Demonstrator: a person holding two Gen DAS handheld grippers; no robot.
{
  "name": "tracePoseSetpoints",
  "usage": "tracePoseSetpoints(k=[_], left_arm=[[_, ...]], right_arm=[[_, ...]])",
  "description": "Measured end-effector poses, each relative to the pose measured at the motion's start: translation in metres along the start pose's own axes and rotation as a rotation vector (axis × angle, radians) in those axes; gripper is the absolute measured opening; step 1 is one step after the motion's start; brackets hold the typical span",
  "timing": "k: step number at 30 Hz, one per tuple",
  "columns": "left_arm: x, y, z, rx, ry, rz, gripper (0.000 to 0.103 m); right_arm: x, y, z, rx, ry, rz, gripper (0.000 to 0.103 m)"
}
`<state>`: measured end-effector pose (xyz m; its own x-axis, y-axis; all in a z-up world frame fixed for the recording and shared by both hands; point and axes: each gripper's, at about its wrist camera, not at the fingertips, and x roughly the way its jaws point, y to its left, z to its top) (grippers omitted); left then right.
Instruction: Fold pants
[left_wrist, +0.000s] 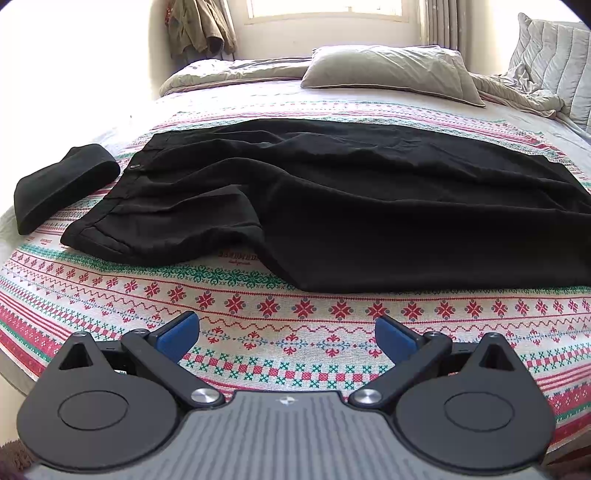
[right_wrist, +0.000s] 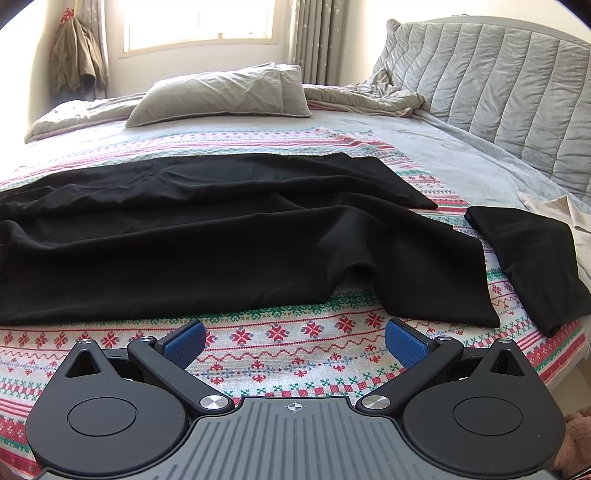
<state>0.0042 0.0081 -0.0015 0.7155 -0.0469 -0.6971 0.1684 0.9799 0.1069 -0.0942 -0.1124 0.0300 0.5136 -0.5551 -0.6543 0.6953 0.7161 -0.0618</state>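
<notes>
With the black pants (left_wrist: 332, 206) spread across the middle of both frames and both the left gripper (left_wrist: 287, 334) and right gripper (right_wrist: 294, 341) held wide and empty, the near leg's edge, seemingly rumpled, should be pinched squarely.

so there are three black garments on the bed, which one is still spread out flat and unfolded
The big black pants in the middle, legs extending rightward. The small black bundle by the waistband is rolled up, and the black piece beyond the leg ends is already folded.
</notes>
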Motion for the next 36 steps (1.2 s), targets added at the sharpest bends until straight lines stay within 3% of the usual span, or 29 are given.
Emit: tracePoseSetpoints(k=[36], left_arm=[[0.0000, 0.0026, 0.0011, -0.008, -0.021, -0.004, 0.103]], right_arm=[[-0.0012, 0.0022, -0.0008, -0.021, -0.007, -0.008, 0.103]])
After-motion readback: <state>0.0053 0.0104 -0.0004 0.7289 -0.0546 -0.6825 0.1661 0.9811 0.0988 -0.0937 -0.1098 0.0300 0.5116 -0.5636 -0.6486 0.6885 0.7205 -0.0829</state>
